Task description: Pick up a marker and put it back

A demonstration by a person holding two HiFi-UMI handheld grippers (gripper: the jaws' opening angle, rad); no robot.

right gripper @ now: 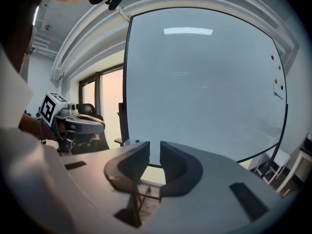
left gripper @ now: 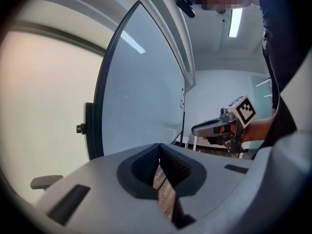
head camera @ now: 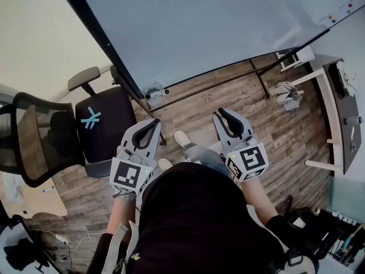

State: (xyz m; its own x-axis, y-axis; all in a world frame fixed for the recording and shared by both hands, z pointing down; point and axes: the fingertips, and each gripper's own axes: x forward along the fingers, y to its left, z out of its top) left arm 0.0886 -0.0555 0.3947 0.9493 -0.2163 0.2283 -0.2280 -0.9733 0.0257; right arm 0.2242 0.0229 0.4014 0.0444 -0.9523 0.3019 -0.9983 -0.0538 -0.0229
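Note:
No marker shows in any view. A large whiteboard (head camera: 217, 21) on a black stand fills the space ahead, with small coloured magnets (head camera: 341, 11) near its far right corner. My left gripper (head camera: 155, 122) is held close to the body and points at the board. Its jaws meet at the tips with nothing between them (left gripper: 159, 146). My right gripper (head camera: 221, 112) is level with it, and its jaws stand a narrow gap apart, empty (right gripper: 155, 149). Each gripper shows in the other's view: the right gripper (left gripper: 219, 128) and the left gripper (right gripper: 78, 126).
A black mesh office chair (head camera: 34, 138) and a black seat with a blue mark (head camera: 102, 121) stand at the left. A desk (head camera: 342, 113) and a white stool (head camera: 291, 93) are at the right. Cables (head camera: 63, 241) lie on the wood floor (head camera: 274, 130).

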